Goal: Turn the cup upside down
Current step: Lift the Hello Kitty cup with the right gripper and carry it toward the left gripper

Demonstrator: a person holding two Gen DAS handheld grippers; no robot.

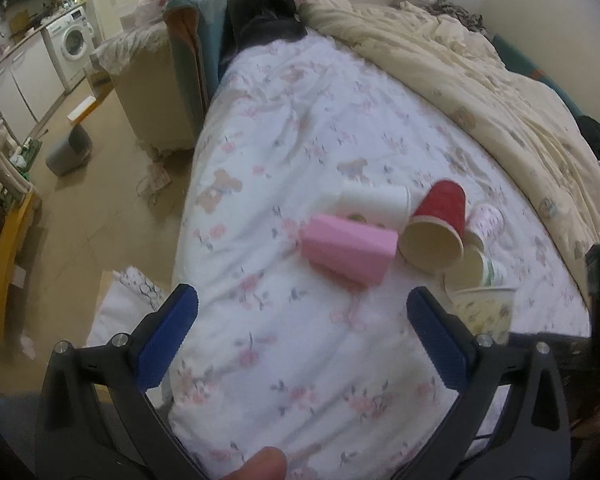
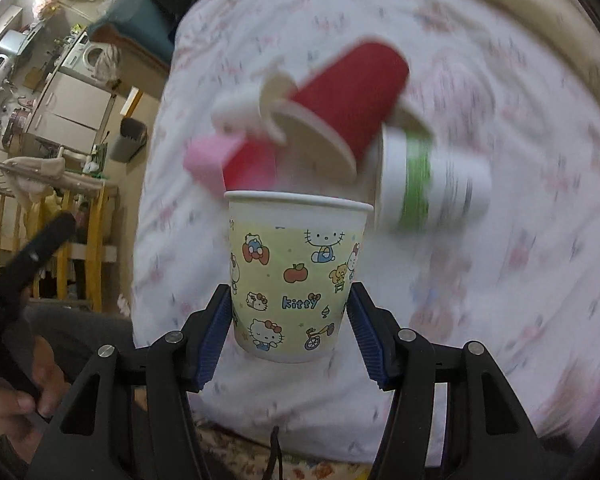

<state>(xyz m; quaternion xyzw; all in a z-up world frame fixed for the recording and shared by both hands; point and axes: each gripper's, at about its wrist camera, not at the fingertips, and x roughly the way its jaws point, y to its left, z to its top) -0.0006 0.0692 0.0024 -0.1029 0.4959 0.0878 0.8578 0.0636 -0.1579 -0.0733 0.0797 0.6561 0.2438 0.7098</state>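
The Kitty cup (image 2: 296,280) at centre frame looks like smooth printed paper; the fingers (image 2: 214,336) wear ribbed blue pads; the bedsheet (image 1: 300,128) is soft, matt floral cloth.

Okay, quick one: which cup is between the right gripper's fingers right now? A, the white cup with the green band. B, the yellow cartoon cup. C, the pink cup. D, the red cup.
B: in the right wrist view the yellow cartoon cup stands upright, mouth up, between the fingers of the right gripper, while the red cup lies on its side on the bed behind it.
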